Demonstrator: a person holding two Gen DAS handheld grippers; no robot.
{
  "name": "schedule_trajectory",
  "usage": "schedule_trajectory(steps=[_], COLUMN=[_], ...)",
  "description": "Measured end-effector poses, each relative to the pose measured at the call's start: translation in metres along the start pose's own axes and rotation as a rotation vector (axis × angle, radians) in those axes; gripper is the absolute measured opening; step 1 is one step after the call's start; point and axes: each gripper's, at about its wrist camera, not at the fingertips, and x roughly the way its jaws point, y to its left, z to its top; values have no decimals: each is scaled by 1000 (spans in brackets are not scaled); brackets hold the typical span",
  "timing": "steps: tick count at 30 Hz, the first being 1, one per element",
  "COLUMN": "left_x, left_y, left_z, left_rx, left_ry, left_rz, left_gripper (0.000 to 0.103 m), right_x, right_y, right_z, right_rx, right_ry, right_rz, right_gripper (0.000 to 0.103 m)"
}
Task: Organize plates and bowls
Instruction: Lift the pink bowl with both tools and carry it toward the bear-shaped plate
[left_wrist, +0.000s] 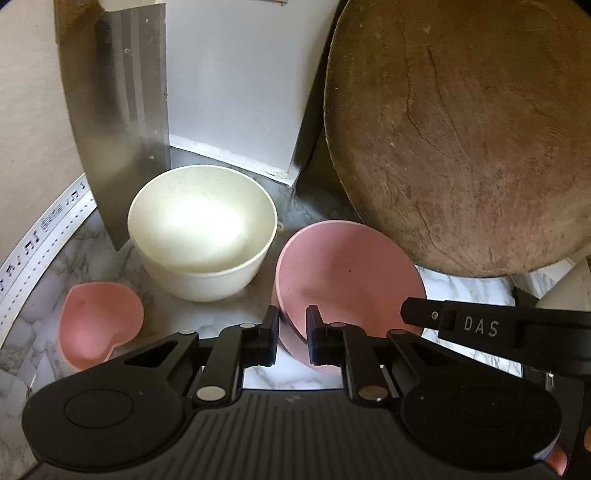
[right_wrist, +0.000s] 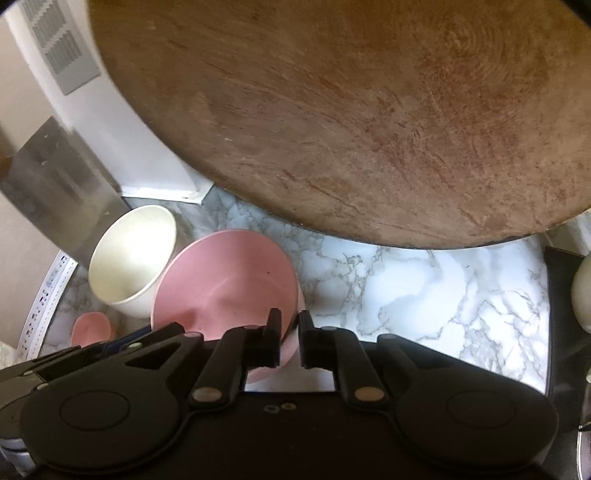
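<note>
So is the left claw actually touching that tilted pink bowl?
Touching: in the left wrist view the left gripper pinches the pink bowl's rim.

Marble counter (right_wrist: 424, 288); white wall (left_wrist: 236, 85) far; beige wall (left_wrist: 29, 122) left; steel panel (left_wrist: 118, 110) far left; vent (right_wrist: 61, 44) high on the wall.

The letters "DAS" stand in pale capitals on the black arm of the right claw (left_wrist: 413, 312), seen from the left wrist. Black music notes and a short staff are printed along the white perforated strip (left_wrist: 40, 236) at the desk's edge. No other text is readable.
</note>
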Motion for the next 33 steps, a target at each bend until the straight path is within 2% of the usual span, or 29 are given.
schedule_trajectory(steps=[16, 33], left_x=[-67, -133], left_y=[7, 37], left_z=[-12, -38], left_rx=[17, 46], left_ry=[-45, -65], left_rz=[-24, -15], left_gripper=[15, 15], right_x=[-69, -110], right_y=[30, 80], right_z=[-21, -73], right_rx=[-11, -18], right_ry=[-66, -71], right_rz=[16, 26], right_gripper=[10, 11])
